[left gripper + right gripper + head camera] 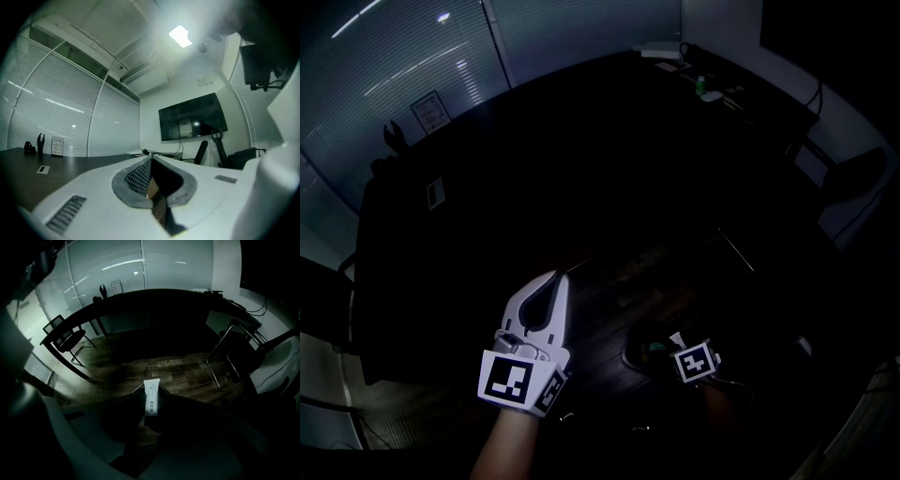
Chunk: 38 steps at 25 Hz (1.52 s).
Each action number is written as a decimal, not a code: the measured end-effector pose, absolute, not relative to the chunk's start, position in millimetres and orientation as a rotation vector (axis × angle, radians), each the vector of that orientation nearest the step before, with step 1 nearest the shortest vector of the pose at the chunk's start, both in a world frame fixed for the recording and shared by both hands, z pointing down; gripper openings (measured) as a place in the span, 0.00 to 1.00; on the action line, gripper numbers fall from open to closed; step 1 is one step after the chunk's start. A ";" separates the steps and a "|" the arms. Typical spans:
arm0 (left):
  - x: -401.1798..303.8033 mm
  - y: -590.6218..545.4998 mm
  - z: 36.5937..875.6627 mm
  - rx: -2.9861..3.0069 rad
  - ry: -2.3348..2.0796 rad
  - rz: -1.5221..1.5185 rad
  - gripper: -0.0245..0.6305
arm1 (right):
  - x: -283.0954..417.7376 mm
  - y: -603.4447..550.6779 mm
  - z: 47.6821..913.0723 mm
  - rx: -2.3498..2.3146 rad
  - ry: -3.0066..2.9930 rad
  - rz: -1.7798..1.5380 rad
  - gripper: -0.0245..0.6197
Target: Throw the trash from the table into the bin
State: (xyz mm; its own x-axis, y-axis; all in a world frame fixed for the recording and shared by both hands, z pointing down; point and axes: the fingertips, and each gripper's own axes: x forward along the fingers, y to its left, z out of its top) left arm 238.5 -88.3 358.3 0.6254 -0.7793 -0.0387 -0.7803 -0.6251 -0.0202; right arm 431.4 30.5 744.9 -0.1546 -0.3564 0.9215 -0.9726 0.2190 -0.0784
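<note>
— Where's the trash?
— It's a small white packet [151, 398] with dark print, clamped lengthwise between the jaws of the right gripper [151, 389]. Its top end pokes out past the tips. It could be a sachet or a flattened tube; the light is too dim to tell.
— What's beneath it?
— The wooden floor [187, 371]. The packet is off the table [154, 298], which runs dark across the room behind it. The gripper points steeply down, and a chair [70, 341] stands near the table's left end.
— And the other hand?
— The left gripper [151, 160] has its jaws pressed together with nothing between them. It is held level, facing a wall screen [192, 117]. In the head view its pale body sits left of the right gripper, and the two are apart
</note>
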 end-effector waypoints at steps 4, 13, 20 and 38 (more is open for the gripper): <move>239.5 -89.3 360.9 -2.803 1.343 0.038 0.04 | 420.8 32.0 752.4 1.191 -1.694 0.998 0.24; 242.9 -92.8 363.9 -2.813 1.338 0.035 0.04 | 442.6 8.8 721.8 1.390 -1.736 0.897 0.30; 243.8 -90.1 359.8 -2.812 1.337 0.057 0.04 | 446.1 -0.6 651.4 1.598 -1.910 0.677 0.05; 242.8 -68.9 331.9 -2.801 1.319 0.135 0.04 | 405.6 -15.2 377.5 2.031 -2.263 -0.111 0.05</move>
